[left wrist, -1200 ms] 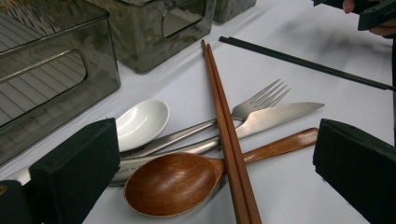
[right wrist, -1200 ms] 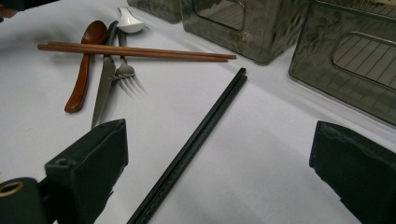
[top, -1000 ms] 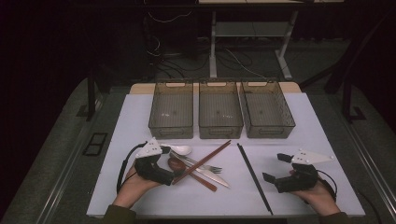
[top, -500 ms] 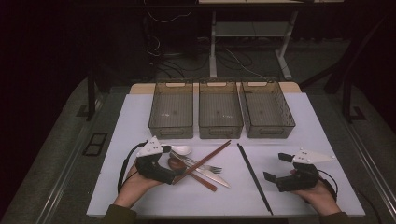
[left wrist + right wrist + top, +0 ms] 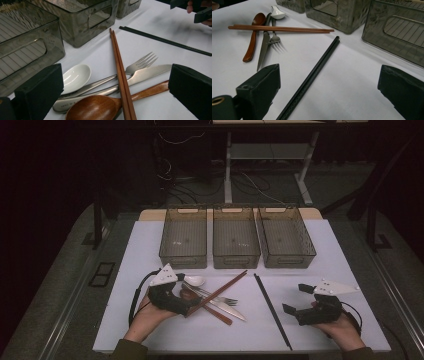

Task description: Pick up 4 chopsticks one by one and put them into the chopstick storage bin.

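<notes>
A cutlery pile lies left of centre on the white mat: brown chopsticks (image 5: 220, 292) (image 5: 120, 70) (image 5: 282, 28) lie across a fork (image 5: 222, 298) (image 5: 140, 63), a knife (image 5: 234, 310) (image 5: 150, 72), a wooden spoon (image 5: 216, 313) (image 5: 92, 110) and a white ceramic spoon (image 5: 194, 280) (image 5: 76, 76). My left gripper (image 5: 187, 295) (image 5: 117, 77) is open, its jaws on either side of the pile's handle end. Black chopsticks (image 5: 272, 310) (image 5: 312, 77) lie to the right. My right gripper (image 5: 296, 299) (image 5: 332, 80) stands open just right of them, holding nothing.
Three smoky see-through bins (image 5: 183, 259) (image 5: 236, 260) (image 5: 286, 259) stand in a row at the back of the mat, nothing in them. The mat's front edge (image 5: 225, 351) runs just ahead of both hands. Dark floor and table legs lie beyond.
My left gripper has edged slightly right, closer over the cutlery handles. The right gripper has hardly moved.
</notes>
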